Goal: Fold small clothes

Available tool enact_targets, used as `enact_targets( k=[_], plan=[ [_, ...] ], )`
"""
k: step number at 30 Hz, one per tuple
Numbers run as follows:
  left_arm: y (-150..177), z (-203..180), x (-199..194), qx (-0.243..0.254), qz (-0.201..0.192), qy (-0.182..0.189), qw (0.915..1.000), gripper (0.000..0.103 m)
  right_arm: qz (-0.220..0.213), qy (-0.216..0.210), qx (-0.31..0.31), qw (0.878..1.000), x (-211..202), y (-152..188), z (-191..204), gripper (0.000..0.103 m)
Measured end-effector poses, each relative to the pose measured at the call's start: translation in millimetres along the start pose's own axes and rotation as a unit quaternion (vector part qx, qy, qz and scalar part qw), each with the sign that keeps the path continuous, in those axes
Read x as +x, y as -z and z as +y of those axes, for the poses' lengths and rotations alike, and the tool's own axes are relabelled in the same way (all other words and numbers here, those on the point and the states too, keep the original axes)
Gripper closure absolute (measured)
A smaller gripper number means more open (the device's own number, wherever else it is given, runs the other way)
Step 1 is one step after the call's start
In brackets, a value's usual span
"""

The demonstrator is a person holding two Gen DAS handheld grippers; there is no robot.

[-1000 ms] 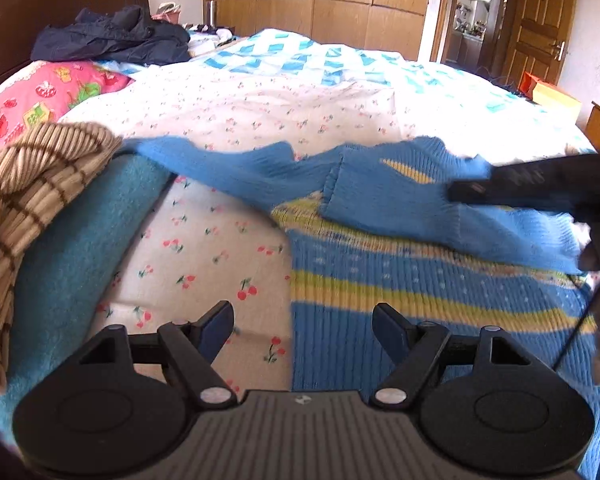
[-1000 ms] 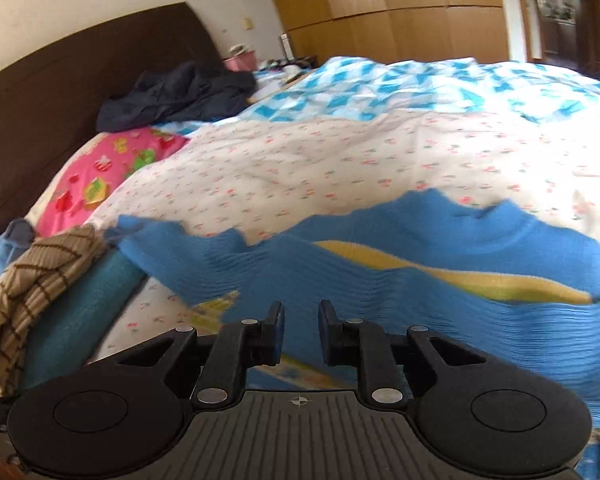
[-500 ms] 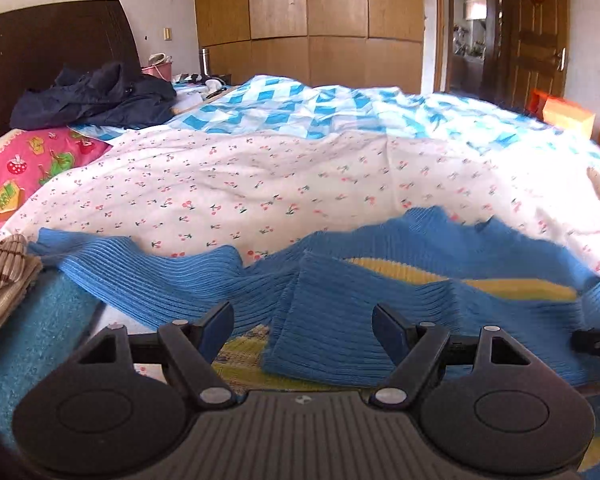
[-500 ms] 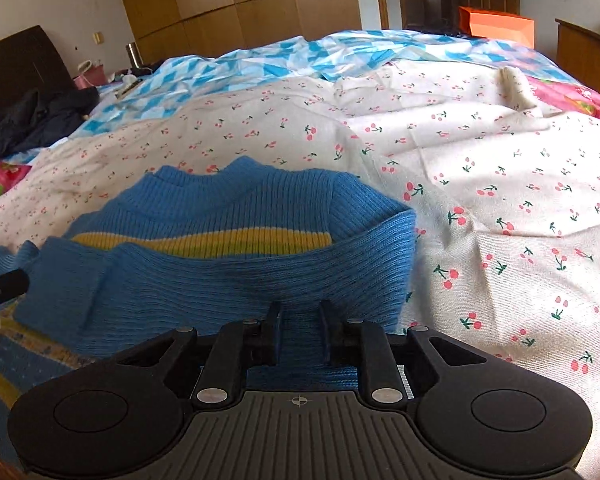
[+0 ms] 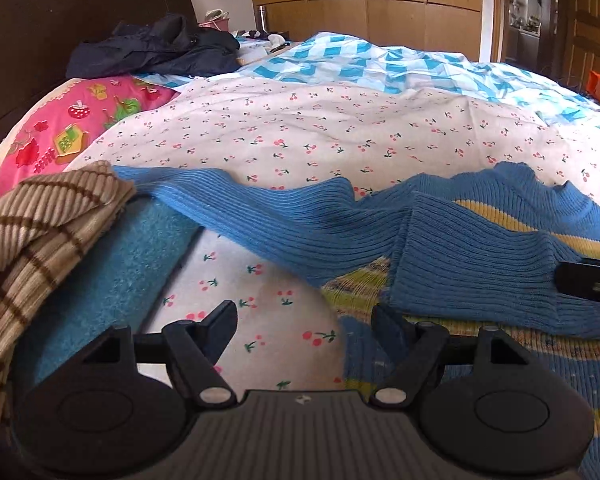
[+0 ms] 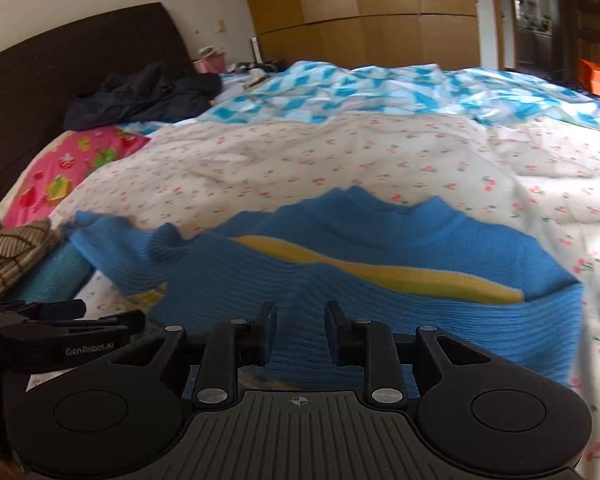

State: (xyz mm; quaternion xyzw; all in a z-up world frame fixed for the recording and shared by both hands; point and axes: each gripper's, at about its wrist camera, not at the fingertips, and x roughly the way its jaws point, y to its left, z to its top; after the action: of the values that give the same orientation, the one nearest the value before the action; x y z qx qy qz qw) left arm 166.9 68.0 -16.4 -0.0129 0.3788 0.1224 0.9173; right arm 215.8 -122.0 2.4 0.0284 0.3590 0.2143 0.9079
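A small blue knit sweater (image 5: 452, 240) with yellow stripes lies flat on the cherry-print bedsheet (image 5: 320, 136). One sleeve is folded across its chest; the other sleeve (image 5: 236, 200) stretches left. My left gripper (image 5: 304, 320) is open and empty, low over the sheet at the sweater's left edge. In the right wrist view the sweater (image 6: 380, 264) fills the middle. My right gripper (image 6: 300, 328) is open just above the folded sleeve, holding nothing. The left gripper's fingers (image 6: 68, 320) show at the left edge there.
A brown striped garment (image 5: 40, 232) lies on a teal towel (image 5: 112, 272) at the left. A pink pillow (image 5: 72, 128) and dark clothes (image 5: 156, 48) sit by the headboard. A blue checked quilt (image 5: 380, 64) covers the far bed. Wardrobes and a door stand behind.
My right gripper has opened and let go of the folded sleeve. Both views have swung back to the left; the left gripper stays open.
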Motion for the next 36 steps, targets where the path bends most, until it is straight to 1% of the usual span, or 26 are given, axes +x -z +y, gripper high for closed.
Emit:
enact_targets(
  k=[4,5,6,7,9,12,14,16,19,22,25,27,28,30,32,33,35,36],
  plan=[
    [8.9,20.9,-9.7,-0.022,-0.010,-0.006,0.9997,0.024,0.039,-0.032,0.002,0.999,43.8,-6.0,24.5,0.076],
    [9.9,24.6,-8.4,-0.024,-0.012,-0.010,0.9996,0.024,0.059,-0.036,0.004,0.998,55.3,-4.7,28.3,0.076],
    [10.9,27.3,-6.0,-0.024,-0.013,-0.010,0.9996,0.024,0.073,-0.031,0.000,0.997,62.6,-3.7,32.1,0.075],
    [11.7,29.8,-3.7,-0.026,-0.011,-0.006,0.9996,0.024,0.075,-0.027,-0.006,0.997,62.6,-3.9,34.1,0.075],
    [13.4,35.8,0.5,-0.037,-0.005,0.015,0.9992,0.025,0.075,-0.026,-0.020,0.997,56.0,-9.3,38.5,0.074],
    [12.4,39.2,2.7,-0.045,-0.004,0.034,0.9984,0.031,0.067,-0.027,-0.040,0.997,47.4,-24.8,47.3,0.074],
    [10.5,40.8,1.5,-0.048,-0.012,0.036,0.9981,0.031,0.064,-0.038,-0.055,0.996,47.6,-37.4,57.4,0.074],
    [10.6,43.9,0.5,-0.056,-0.018,0.042,0.9974,0.032,0.064,-0.059,-0.075,0.993,52.3,-53.4,72.7,0.074],
    [10.5,50.0,-1.2,-0.069,-0.017,0.057,0.9959,0.035,0.062,-0.090,-0.116,0.987,62.3,-76.8,103.1,0.074],
    [4.3,54.4,-6.6,-0.082,-0.031,0.059,0.9944,0.037,0.065,-0.116,-0.153,0.979,77.1,-96.7,138.1,0.074],
    [-9.2,53.4,-3.0,-0.096,-0.037,0.077,0.9917,0.039,0.069,-0.124,-0.210,0.967,89.4,-112.8,174.6,0.074],
    [-16.5,53.5,0.4,-0.102,-0.044,0.077,0.9909,0.041,0.067,-0.122,-0.236,0.962,91.8,-123.7,193.4,0.075],
    [-18.6,55.4,1.9,-0.108,-0.045,0.075,0.9903,0.041,0.066,-0.125,-0.238,0.961,91.2,-128.3,198.6,0.075],
    [-19.9,63.7,4.8,-0.127,-0.039,0.080,0.9880,0.042,0.057,-0.129,-0.228,0.964,85.9,-133.2,197.1,0.075],
    [-17.5,71.7,4.1,-0.139,-0.033,0.083,0.9862,0.044,0.049,-0.124,-0.211,0.968,80.2,-131.8,186.9,0.075],
    [-16.5,75.9,1.2,-0.145,-0.026,0.088,0.9851,0.048,0.047,-0.119,-0.197,0.972,76.9,-129.0,178.0,0.075],
    [-17.3,85.4,-10.6,-0.159,-0.023,0.115,0.9803,0.049,0.048,-0.108,-0.162,0.980,73.1,-119.8,155.5,0.075],
    [-19.9,91.4,-20.3,-0.166,-0.025,0.135,0.9764,0.049,0.051,-0.101,-0.140,0.984,70.7,-113.9,141.6,0.075]
  ],
)
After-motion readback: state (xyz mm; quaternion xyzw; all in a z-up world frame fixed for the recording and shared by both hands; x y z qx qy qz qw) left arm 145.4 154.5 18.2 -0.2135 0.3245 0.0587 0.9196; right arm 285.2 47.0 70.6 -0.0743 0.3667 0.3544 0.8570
